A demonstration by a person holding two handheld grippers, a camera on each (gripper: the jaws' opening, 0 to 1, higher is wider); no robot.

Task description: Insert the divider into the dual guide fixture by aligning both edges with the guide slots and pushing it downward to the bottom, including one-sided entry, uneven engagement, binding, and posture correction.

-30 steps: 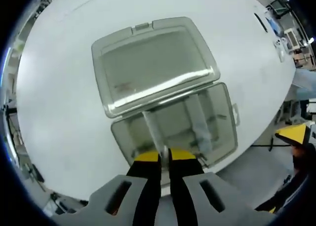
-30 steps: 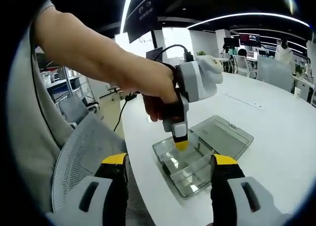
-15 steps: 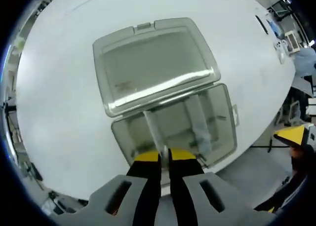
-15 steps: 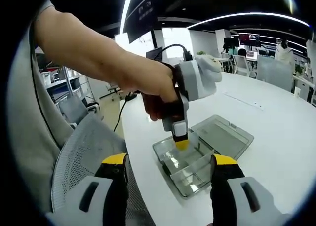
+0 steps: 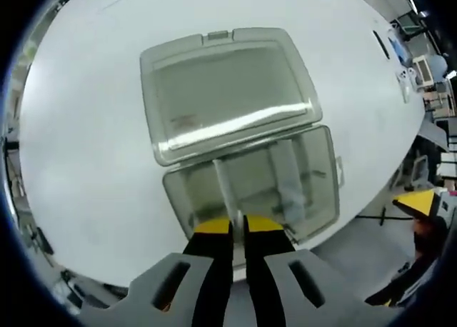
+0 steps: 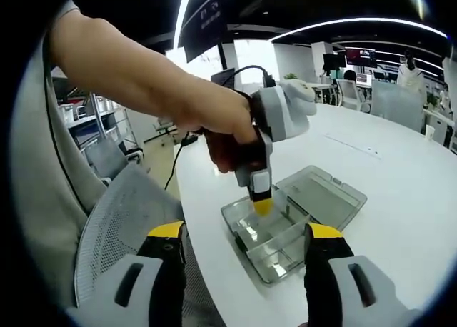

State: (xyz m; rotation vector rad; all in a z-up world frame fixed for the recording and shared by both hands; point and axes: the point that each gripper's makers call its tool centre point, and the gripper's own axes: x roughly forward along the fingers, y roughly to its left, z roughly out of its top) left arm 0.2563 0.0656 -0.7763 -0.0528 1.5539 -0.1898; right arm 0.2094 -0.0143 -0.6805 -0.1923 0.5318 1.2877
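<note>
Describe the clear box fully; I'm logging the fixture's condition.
The clear box is a shallow translucent plastic tray near the white table's edge, its hinged lid laid open flat behind it. Upright clear dividers cross the inside. The left hand-held gripper, jaws together, pinches one divider at the near wall.

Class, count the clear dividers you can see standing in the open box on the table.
2: one divider pinched by the left gripper at the box's near wall, another standing free beside it. Glare could hide more.
</note>
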